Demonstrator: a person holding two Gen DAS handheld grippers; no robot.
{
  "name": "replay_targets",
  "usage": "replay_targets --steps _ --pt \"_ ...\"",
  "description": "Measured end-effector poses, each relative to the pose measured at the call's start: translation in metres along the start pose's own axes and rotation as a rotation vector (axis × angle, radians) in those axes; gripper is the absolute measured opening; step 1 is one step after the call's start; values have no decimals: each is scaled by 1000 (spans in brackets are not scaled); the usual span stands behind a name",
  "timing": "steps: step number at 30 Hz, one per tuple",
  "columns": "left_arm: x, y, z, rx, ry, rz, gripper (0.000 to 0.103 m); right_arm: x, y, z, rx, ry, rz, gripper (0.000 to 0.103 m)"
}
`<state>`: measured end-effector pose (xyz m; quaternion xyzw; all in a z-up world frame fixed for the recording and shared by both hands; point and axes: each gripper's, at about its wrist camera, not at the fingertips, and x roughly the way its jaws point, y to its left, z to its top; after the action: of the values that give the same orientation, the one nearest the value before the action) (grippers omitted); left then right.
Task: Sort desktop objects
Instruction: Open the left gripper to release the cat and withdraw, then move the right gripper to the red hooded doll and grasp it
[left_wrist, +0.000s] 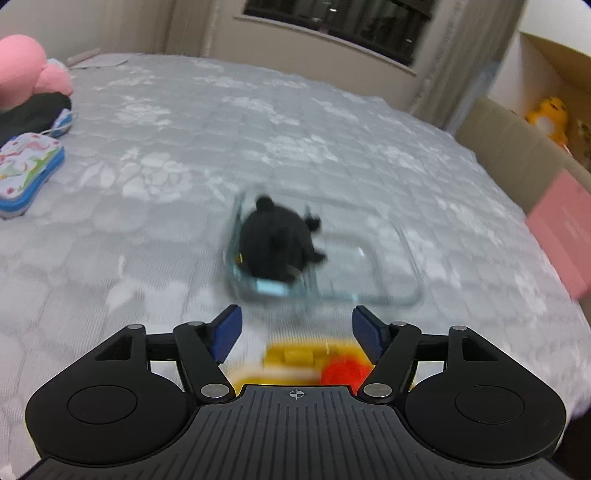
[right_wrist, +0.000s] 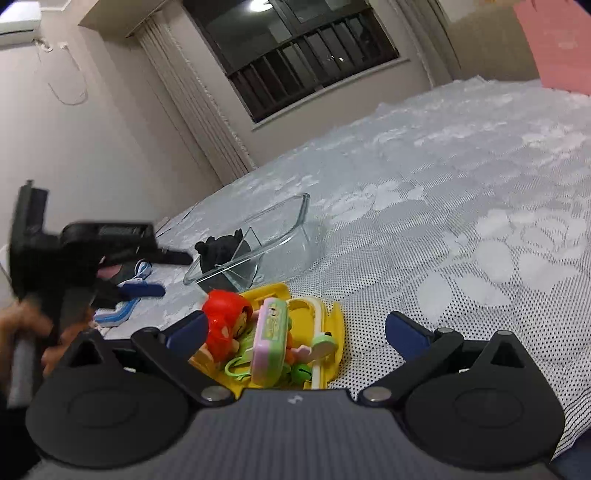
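A clear glass dish lies on the grey bed cover, with a black plush toy in its left end; both also show in the right wrist view, the dish and the plush. A yellow tray holds a red-haired figure, a pink-green case and small green trinkets. My left gripper is open and empty, above the tray. My right gripper is open and empty around the tray. The left gripper shows blurred in the right wrist view.
A blue-edged patterned case, a black cloth and a pink plush lie at the bed's left. A cardboard box with a pink sheet stands at the right. A window is behind.
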<state>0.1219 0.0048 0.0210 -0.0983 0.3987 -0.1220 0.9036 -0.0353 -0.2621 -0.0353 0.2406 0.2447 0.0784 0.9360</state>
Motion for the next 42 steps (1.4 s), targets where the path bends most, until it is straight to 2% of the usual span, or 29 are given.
replay_targets --steps 3,7,9,12,16,18,21,24,29,31,34,38,42 --pt "-5 0 -11 -23 38 -39 88 -1 1 1 -16 -11 0 103" --pt "-6 -4 -19 -40 84 -90 93 4 -7 2 50 29 50 103" --pt "-2 -9 -22 -25 100 -78 93 4 -9 2 74 41 71 103" --pt "8 -12 -28 -12 134 -45 94 -1 -7 2 63 14 41 103" --pt "17 -3 -38 -78 194 -38 94 -5 -3 -1 35 -9 3 103" --pt "13 1 -41 -100 189 -31 95 -7 -1 -3 14 -23 -15 103" --pt "4 0 -44 -63 138 9 95 -11 4 -8 -20 -40 -54 103" --pt "0 -3 -46 -31 132 38 96 -15 13 -7 -67 -41 -65 103" --pt "-4 8 -46 -14 165 15 97 2 35 -2 -145 23 -93 103" --pt "-8 15 -44 -9 148 31 98 17 43 0 -174 78 -127 103" --pt "-14 27 -45 -24 107 54 100 32 49 4 -173 124 -111 102" --pt "-11 41 -52 -61 135 30 101 40 57 12 -184 153 -99 86" --pt "-14 45 -61 -54 129 -2 101 40 62 24 -212 147 -111 84"
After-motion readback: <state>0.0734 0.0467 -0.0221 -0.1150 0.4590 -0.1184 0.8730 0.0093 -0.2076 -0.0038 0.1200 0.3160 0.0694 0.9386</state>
